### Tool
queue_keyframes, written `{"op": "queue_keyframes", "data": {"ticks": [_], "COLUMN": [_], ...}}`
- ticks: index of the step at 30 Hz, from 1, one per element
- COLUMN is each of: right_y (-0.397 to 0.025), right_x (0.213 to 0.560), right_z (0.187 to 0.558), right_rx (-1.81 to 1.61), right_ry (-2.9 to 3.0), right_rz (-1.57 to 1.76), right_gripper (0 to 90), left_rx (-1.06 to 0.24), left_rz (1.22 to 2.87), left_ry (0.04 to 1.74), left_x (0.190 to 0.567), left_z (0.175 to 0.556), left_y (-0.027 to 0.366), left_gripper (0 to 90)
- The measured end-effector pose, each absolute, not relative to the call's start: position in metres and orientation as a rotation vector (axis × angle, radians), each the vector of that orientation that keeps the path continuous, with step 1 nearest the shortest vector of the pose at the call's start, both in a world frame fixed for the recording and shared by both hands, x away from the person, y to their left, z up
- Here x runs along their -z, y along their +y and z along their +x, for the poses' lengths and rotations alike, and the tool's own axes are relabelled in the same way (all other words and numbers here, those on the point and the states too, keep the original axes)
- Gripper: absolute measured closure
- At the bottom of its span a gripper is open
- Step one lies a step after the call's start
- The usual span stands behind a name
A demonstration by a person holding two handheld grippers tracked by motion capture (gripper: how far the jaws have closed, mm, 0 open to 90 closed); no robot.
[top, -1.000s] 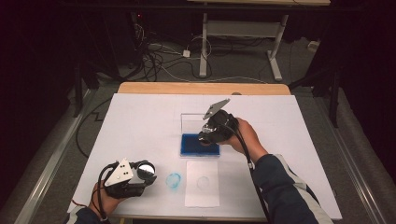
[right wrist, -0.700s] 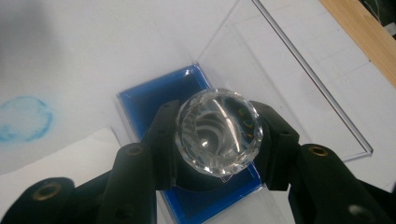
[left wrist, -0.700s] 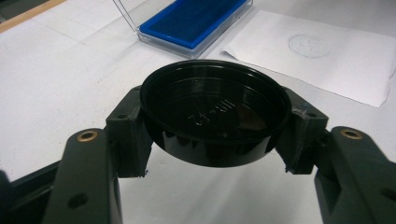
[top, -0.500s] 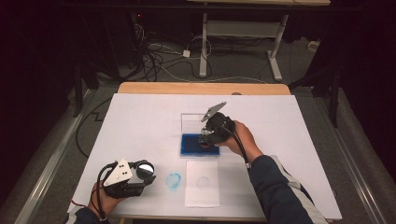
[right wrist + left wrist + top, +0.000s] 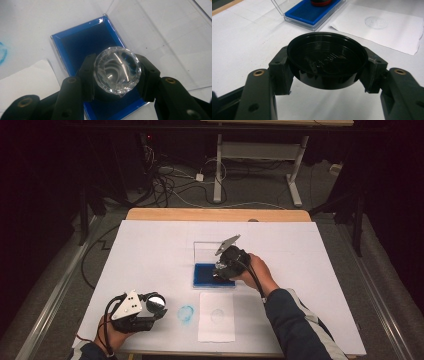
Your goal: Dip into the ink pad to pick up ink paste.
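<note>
My right gripper [image 5: 223,268] [image 5: 116,75] is shut on a stamp with a clear faceted knob [image 5: 117,70]. The stamp's lower end sits in the blue ink pad [image 5: 204,273] [image 5: 80,42]; its red and black base [image 5: 321,2] rests on the pad [image 5: 309,15]. The pad's clear lid [image 5: 206,251] [image 5: 160,37] lies open behind it. Near the front left, my left gripper [image 5: 153,304] [image 5: 326,65] is shut on a round black cap [image 5: 326,60] [image 5: 157,301], held just above the table.
A white sheet [image 5: 216,317] [image 5: 387,30] [image 5: 25,80] with a faint round print lies in front of the pad. A blue ring smudge [image 5: 186,313] [image 5: 2,53] marks the white table cover [image 5: 150,255] left of it. Cables and desk legs lie beyond the far edge.
My right gripper with the stamp has eased slightly left and down onto the ink pad. The left gripper and its cap have stayed in place.
</note>
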State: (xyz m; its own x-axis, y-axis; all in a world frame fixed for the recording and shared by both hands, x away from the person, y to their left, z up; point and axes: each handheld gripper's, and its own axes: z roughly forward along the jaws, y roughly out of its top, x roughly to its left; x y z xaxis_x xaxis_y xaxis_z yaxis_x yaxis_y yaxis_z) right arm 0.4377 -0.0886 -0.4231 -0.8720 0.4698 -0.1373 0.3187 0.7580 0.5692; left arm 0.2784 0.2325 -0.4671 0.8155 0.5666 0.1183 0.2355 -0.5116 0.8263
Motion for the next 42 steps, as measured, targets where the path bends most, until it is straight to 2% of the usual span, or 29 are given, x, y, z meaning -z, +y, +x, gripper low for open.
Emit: {"op": "queue_keyframes", "data": {"ticks": [33,42], "right_y": [-0.09,-0.102], "right_x": [0.423,0.397], "right_z": [0.436,0.424], "right_rx": [-0.789,-0.906], "right_ry": [2.682,2.642], "right_rz": [0.626,0.606], "right_gripper": [56.6,56.6], "left_rx": [-0.499,-0.497], "left_rz": [2.127,2.127], "left_ry": [0.575,0.585], "left_x": [0.465,0.466], "left_z": [0.275,0.277], "left_y": [0.229,0.229], "left_gripper": [36.2,36.2]}}
